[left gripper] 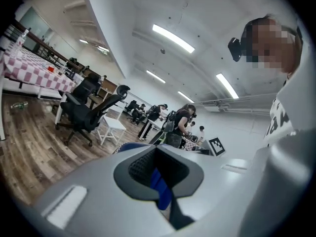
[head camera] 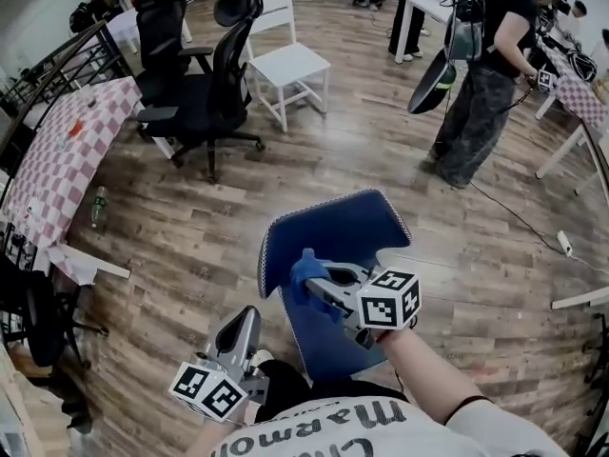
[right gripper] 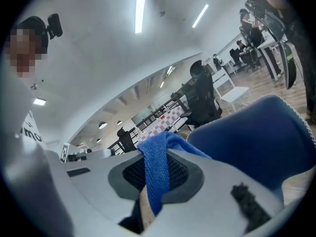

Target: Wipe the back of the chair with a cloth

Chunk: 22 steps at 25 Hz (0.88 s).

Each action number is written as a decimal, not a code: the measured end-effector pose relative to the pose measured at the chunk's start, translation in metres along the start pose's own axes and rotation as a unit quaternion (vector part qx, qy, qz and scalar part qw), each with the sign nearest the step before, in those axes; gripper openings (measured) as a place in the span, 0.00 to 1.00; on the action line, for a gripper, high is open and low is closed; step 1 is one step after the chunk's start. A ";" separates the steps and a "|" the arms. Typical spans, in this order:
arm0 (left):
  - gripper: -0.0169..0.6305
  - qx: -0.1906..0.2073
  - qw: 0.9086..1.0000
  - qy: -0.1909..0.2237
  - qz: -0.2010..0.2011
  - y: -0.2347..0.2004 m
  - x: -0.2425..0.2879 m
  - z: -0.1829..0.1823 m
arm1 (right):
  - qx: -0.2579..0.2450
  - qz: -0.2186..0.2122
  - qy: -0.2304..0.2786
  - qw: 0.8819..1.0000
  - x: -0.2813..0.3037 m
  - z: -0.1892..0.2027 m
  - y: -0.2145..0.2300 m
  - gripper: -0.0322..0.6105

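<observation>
A blue chair stands just in front of me, its curved back [head camera: 338,228] facing me; the same back fills the right of the right gripper view [right gripper: 256,137]. My right gripper [head camera: 319,284] is shut on a blue cloth [head camera: 304,272] and holds it against the lower left part of the chair back. The cloth [right gripper: 155,174] hangs folded over the closed jaws. My left gripper [head camera: 247,320] hangs lower left, apart from the chair, with its jaws together and nothing held. In its own view the left gripper [left gripper: 160,184] shows only a blue sliver beyond the jaws.
Black office chairs [head camera: 205,93] and a white chair [head camera: 285,65] stand farther back. A checkered table [head camera: 67,150] runs along the left, with a bottle [head camera: 97,208] on the floor beside it. A person [head camera: 485,74] stands at the back right; a cable [head camera: 533,227] lies on the floor.
</observation>
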<state>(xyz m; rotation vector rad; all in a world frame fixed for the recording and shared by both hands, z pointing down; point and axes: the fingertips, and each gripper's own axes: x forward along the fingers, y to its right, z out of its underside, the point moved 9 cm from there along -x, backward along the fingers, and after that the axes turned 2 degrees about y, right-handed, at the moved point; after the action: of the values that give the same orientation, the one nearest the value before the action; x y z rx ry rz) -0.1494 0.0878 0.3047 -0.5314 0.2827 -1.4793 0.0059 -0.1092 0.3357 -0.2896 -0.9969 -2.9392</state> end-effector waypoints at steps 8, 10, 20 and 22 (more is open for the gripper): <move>0.03 -0.007 0.997 0.022 -0.080 -0.014 -0.031 -0.001 | 0.013 0.011 -0.010 1.000 0.045 0.000 0.035 0.13; 0.03 -0.015 0.996 0.022 -0.090 -0.020 -0.035 -0.001 | 0.012 0.018 -0.010 1.000 0.056 0.002 0.040 0.13; 0.03 -0.033 0.995 -0.023 -0.092 -0.030 -0.031 0.022 | 0.024 0.043 -0.040 0.998 0.080 0.023 0.063 0.13; 0.03 -0.033 0.995 -0.026 -0.093 -0.030 -0.031 0.024 | 0.027 0.042 -0.043 0.998 0.085 0.025 0.066 0.13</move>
<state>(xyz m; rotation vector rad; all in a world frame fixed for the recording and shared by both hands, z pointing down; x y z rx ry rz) -0.1665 0.1225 0.3361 -0.6626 0.2469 -1.6386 -0.0678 -0.1432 0.4103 -0.4498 -1.0442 -2.8414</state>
